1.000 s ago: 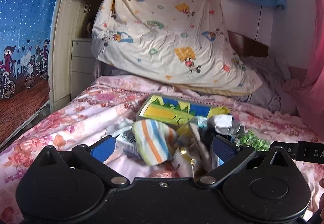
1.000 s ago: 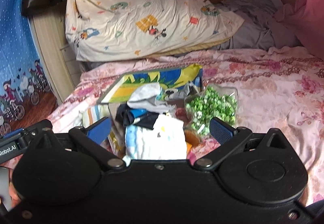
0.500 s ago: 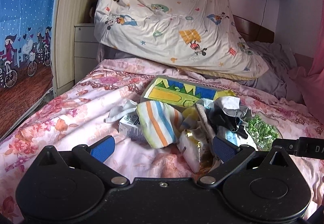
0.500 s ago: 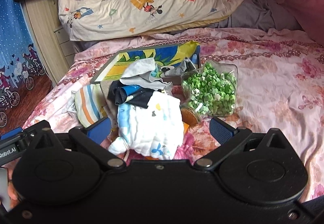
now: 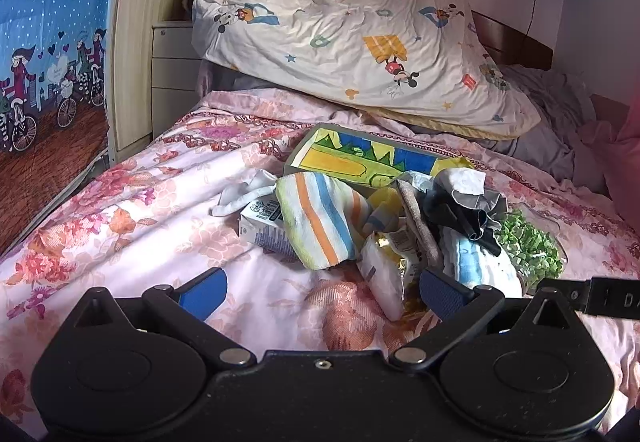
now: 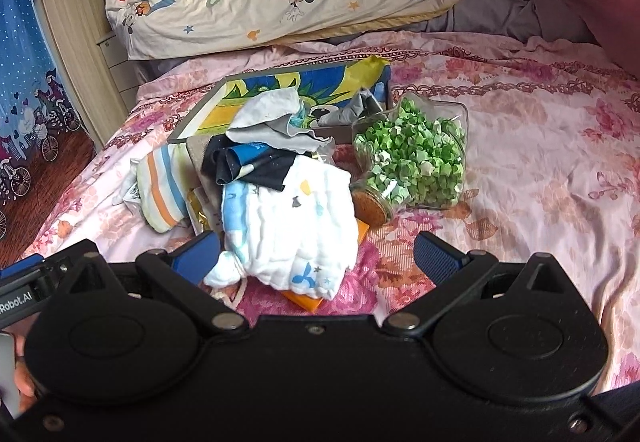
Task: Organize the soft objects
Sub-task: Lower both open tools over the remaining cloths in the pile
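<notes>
While both my grippers (image 5: 322, 292) (image 6: 316, 252) hung spread and empty, the striped sock (image 5: 316, 218) lay crumpled, long axis running diagonally toward the left one.

One striped cloth (image 5: 320, 222), one white muslin cloth (image 6: 296, 226), one dark cloth (image 6: 248, 166), one grey cloth (image 6: 272, 122), one milk carton (image 5: 264, 226), one jar (image 6: 412, 158) of green stars, one box (image 5: 360, 158), one pillow (image 5: 352, 22).

Cartoon-print pillow (image 5: 360, 26) propped at the bed's head, pink floral bedsheet (image 6: 520, 146), clear jar of green paper stars (image 6: 416, 158) lying on its side, colourful picture book (image 5: 360, 158), small milk carton (image 5: 262, 226), blue bicycle-print curtain (image 5: 52, 42).
</notes>
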